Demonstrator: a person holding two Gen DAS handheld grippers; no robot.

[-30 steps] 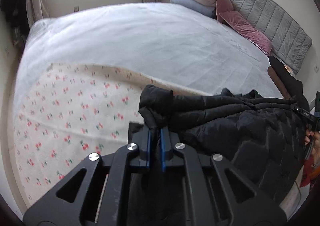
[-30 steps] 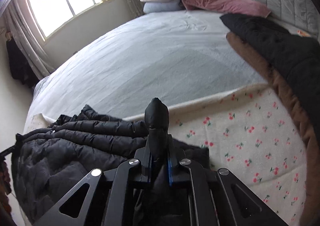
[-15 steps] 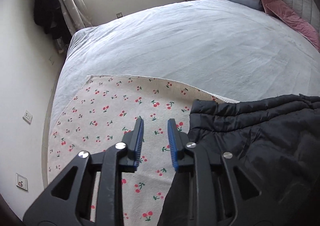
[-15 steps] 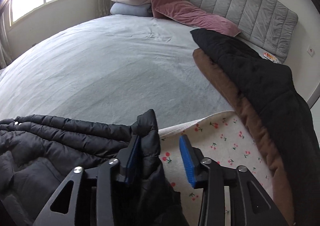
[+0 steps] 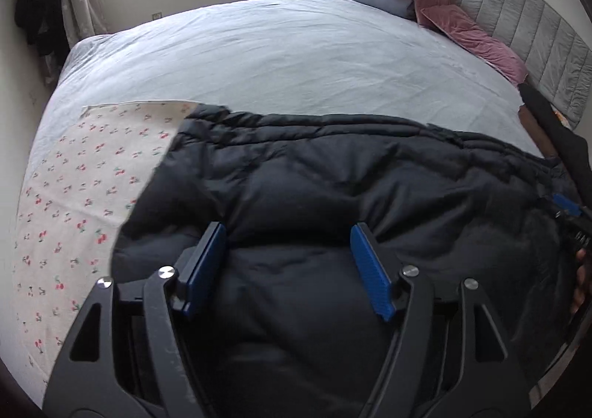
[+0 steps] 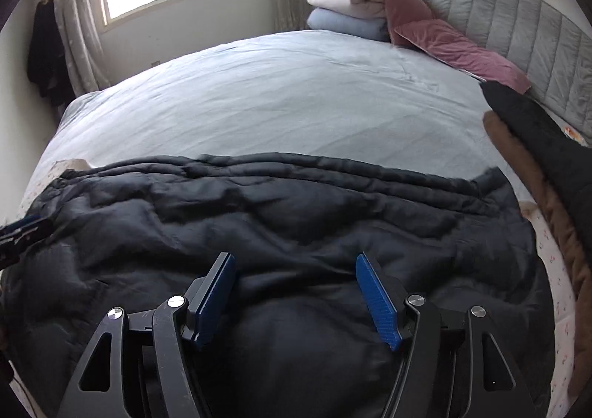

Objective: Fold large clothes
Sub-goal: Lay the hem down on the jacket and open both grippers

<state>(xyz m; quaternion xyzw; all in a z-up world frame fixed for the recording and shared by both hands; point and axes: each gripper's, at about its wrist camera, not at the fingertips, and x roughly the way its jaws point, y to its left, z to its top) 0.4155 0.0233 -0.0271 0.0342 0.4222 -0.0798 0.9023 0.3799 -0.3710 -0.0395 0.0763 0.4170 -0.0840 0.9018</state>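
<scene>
A black quilted puffer jacket lies spread flat on a cherry-print sheet at the near edge of the bed; it also fills the right wrist view. My left gripper is wide open and empty, hovering over the jacket's near part. My right gripper is wide open and empty over the jacket too. The right gripper's blue tip shows at the right edge of the left wrist view, and the left gripper's tip at the left edge of the right wrist view.
A pale blue bedspread covers the bed beyond the jacket. Folded blankets and pink pillows lie by the grey headboard. A brown garment with a black one on it lies at the right.
Both grippers let go of the jacket's bunched corners and opened wide. The jacket now lies spread flat, and both grippers hover over its near part.
</scene>
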